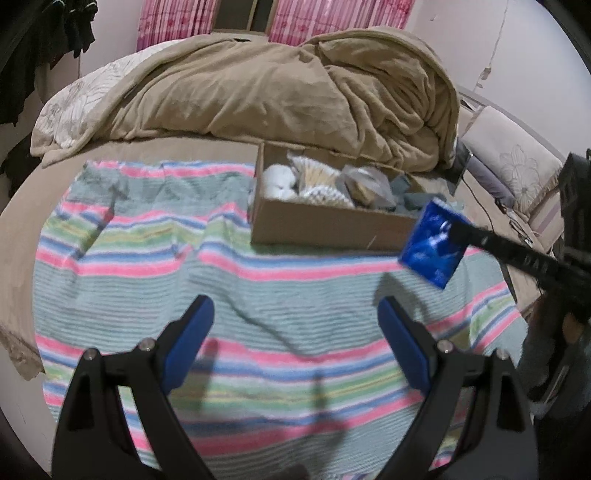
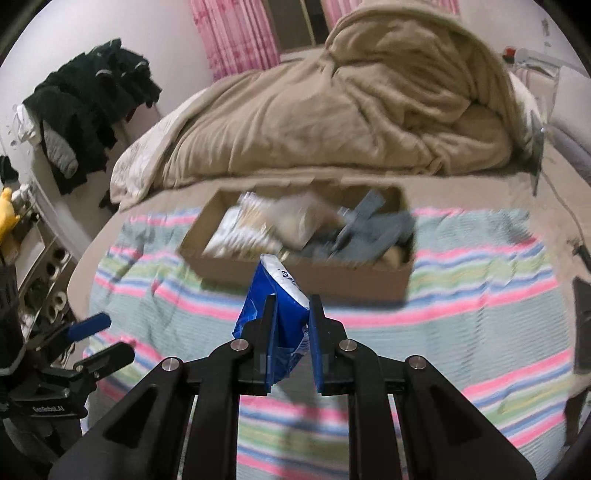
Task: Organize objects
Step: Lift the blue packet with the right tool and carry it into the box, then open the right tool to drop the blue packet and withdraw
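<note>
My right gripper (image 2: 291, 301) is shut on a blue and white packet (image 2: 280, 295) and holds it in the air in front of an open cardboard box (image 2: 295, 273). The packet also shows in the left wrist view (image 1: 432, 245), just right of the box (image 1: 325, 225). The box holds white packets, a clear bag and grey items. My left gripper (image 1: 295, 314) is open and empty above the striped towel (image 1: 221, 280). It also shows at the left of the right wrist view (image 2: 99, 336).
A bunched tan blanket (image 1: 295, 85) lies behind the box. Pillows (image 1: 517, 162) are at the right. Dark clothes (image 2: 92, 107) hang at the left wall, near a shelf (image 2: 40, 266). Pink curtains (image 2: 236, 33) are at the back.
</note>
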### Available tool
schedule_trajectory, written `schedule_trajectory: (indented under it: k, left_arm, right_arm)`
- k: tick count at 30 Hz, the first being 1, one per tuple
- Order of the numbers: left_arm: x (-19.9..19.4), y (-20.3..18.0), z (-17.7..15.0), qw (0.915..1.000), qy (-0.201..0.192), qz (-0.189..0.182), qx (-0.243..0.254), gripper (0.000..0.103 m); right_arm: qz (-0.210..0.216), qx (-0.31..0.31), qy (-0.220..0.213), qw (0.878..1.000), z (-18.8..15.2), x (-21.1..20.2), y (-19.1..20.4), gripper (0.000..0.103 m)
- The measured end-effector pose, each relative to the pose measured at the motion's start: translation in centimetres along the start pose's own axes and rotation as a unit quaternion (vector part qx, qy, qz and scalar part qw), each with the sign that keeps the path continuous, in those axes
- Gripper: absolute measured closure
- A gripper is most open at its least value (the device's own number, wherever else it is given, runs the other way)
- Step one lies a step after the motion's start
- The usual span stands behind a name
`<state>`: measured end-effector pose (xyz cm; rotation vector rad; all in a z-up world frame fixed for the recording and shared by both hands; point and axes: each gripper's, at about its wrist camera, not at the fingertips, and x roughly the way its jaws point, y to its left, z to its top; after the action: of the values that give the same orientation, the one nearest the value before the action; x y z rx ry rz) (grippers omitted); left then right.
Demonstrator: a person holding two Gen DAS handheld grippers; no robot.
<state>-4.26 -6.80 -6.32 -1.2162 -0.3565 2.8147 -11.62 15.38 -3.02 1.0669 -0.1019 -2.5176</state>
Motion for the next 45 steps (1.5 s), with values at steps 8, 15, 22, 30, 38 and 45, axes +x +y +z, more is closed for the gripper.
schedule_trajectory:
  k: [8, 15, 22, 30, 38, 45]
  left_arm:
    - [0.9, -1.1, 2.2, 0.9999, -0.010, -0.001, 0.011, 0.012]
    - [2.5, -1.7, 4.3, 0.9996, -0.021, 0.003, 0.018, 0.012]
    - [4.1, -1.5, 6.5, 0.9993, -0.033, 0.005, 0.017, 0.012]
    - [6.1, -1.5, 7.9, 0.9993, -0.032, 0.003, 0.017, 0.012]
    - [8.0, -1.4, 8.2, 0.9997, -0.022, 0.001, 0.013, 0.012]
    - [8.9, -1.0, 8.0, 0.9999, -0.011, 0.001, 0.007, 0.012]
  right_arm:
    - [-0.008, 0.004, -0.027, 1.000, 3.3, 0.1, -2.4, 0.087]
    - [-0.008, -0.001, -0.029, 1.000, 5.3, 1.9, -3.7, 0.087]
    - [-0.014, -0.004, -0.015, 1.000, 5.9, 4.6, -4.8, 0.087]
    - [-0.016, -0.002, 0.012, 1.000, 5.7, 8.5, -5.8, 0.087]
    - [-0.023, 0.004, 0.025, 0.999, 5.5, 10.8, -6.6, 0.087]
    - [-0.032, -0.001, 0.028, 0.999, 5.1, 11.7, -6.6, 0.086]
